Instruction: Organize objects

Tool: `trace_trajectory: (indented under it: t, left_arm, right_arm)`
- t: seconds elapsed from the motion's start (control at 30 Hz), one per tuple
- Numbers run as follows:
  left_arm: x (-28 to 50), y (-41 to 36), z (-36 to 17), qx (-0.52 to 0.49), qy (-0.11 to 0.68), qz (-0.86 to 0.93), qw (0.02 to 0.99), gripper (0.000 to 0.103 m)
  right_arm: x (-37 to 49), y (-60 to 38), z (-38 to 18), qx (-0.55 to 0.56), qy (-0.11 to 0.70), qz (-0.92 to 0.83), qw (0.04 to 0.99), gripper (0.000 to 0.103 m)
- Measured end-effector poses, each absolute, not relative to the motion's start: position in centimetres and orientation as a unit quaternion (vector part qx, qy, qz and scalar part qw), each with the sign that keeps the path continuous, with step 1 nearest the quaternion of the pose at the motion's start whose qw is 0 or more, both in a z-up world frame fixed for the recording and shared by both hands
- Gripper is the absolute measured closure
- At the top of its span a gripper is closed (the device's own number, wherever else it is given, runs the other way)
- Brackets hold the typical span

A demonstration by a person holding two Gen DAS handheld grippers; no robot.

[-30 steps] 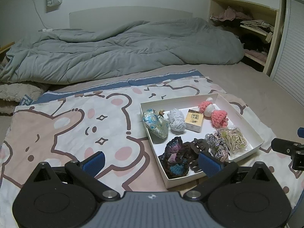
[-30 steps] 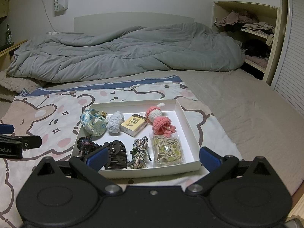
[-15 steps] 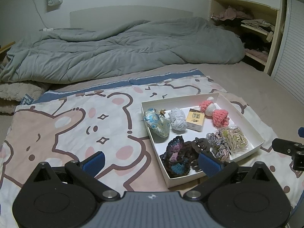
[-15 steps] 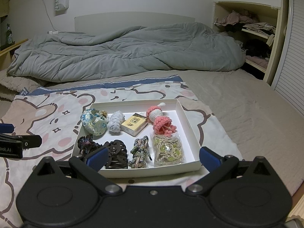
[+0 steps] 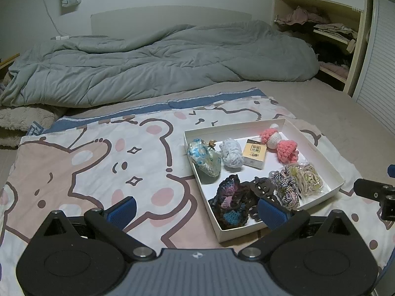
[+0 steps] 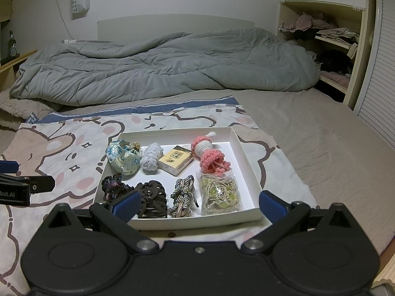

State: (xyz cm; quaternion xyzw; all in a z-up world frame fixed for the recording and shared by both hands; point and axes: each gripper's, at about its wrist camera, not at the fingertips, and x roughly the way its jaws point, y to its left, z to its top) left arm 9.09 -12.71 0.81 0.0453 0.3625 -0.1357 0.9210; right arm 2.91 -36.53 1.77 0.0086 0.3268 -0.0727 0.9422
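A shallow white box [image 6: 246, 162] [image 5: 318, 153] lies on a bear-print cloth on the bed. It holds a blue floral pouch [image 6: 122, 157] [image 5: 205, 157], a pale yarn bundle [image 6: 151, 157], a small yellow carton [image 6: 175, 160] [image 5: 254, 154], a pink crochet toy [image 6: 209, 153] [image 5: 284, 145], a dark crochet piece [image 6: 111, 185] [image 5: 229, 202], a brown hair claw [image 6: 151, 198], a braided cord [image 6: 184, 196] and a bag of hair ties [image 6: 219, 193]. My right gripper [image 6: 198, 203] stands open before the box's near edge. My left gripper [image 5: 196, 209] is open at the box's left near corner. Both are empty.
A rumpled grey duvet [image 6: 160, 66] covers the far half of the bed. An open shelf with folded clothes [image 6: 328, 34] stands at the back right beside a slatted door [image 6: 380, 79]. A bottle [image 6: 12, 46] sits on a ledge far left. Bear-print cloth [image 5: 98, 162] stretches left of the box.
Both views have crept slightly toward the box. Nothing in the box has moved, and both grippers stay open.
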Motion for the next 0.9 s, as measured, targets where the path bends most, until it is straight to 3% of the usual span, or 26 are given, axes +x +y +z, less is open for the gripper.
trace_trajectory:
  t: [0.9]
  left_arm:
    - [9.15, -12.62, 0.68, 0.047, 0.366, -0.134, 0.92, 0.0]
  right_arm:
    - [2.87, -36.49, 1.44, 0.011, 0.33, -0.072, 0.941, 0.0]
